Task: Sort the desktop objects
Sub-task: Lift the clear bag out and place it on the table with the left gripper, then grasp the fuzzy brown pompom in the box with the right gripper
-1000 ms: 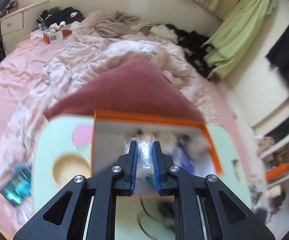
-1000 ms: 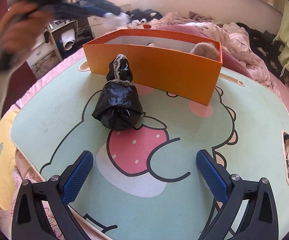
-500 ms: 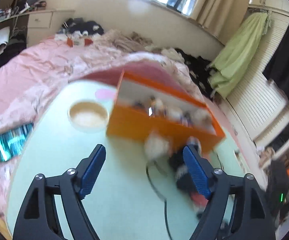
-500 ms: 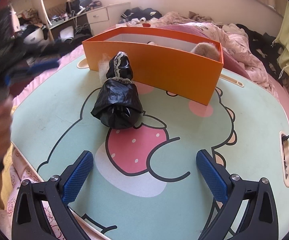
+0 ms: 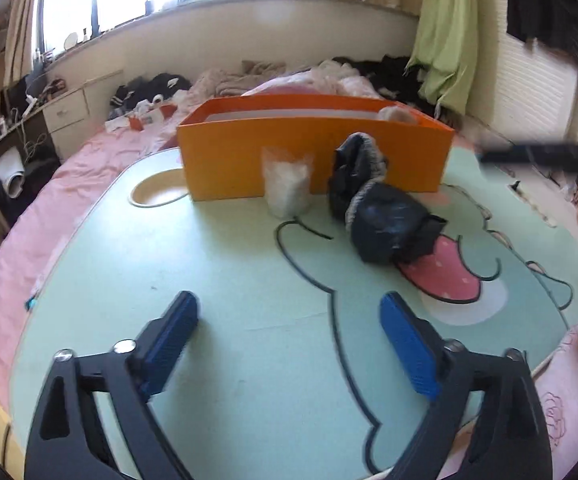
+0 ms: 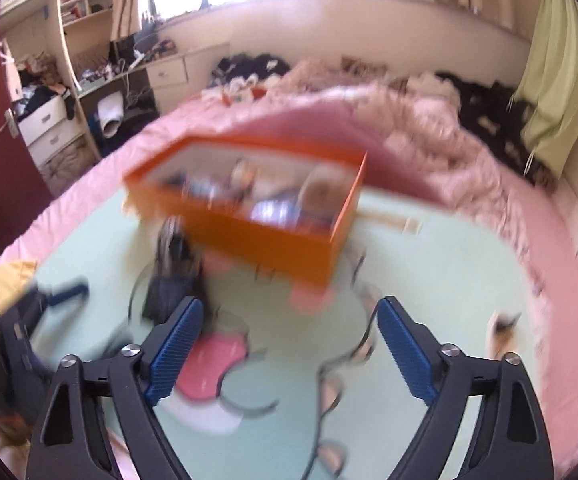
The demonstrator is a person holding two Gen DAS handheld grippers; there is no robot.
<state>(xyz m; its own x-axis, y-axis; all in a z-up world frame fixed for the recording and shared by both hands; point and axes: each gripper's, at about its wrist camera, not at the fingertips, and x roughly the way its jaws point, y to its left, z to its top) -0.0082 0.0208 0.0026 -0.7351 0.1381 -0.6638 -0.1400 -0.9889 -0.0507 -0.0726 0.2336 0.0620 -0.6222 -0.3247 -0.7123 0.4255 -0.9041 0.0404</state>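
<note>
Left tool was released, its blue pads spread wide and holding nothing, low over the mint-green worktop. Right tool was likewise released and empty, held higher above the same worktop.

Beyond the left tool, on the cartoon print, lay the black bag. Its bulky end sat nearer the camera, and its lace-trimmed neck pointed away toward the orange box. Its long axis ran from near right to far left, and the neck tip stood just beside the box's front wall. To the left of the bag stood the clear plastic bag with white contents, upright, close against the same wall; contact could not be confirmed.

The box lay with its long axis across the left view, on the far part of the worktop. A round recess was set in the worktop at its left.

The left view showed only the box's outer wall and one pale fuzzy item at its rim. The right view, heavily blurred, looked down into the box and showed mixed items inside, not identifiable. There the black bag appeared only as a dark smear, and the clear bag could not be made out.
</note>
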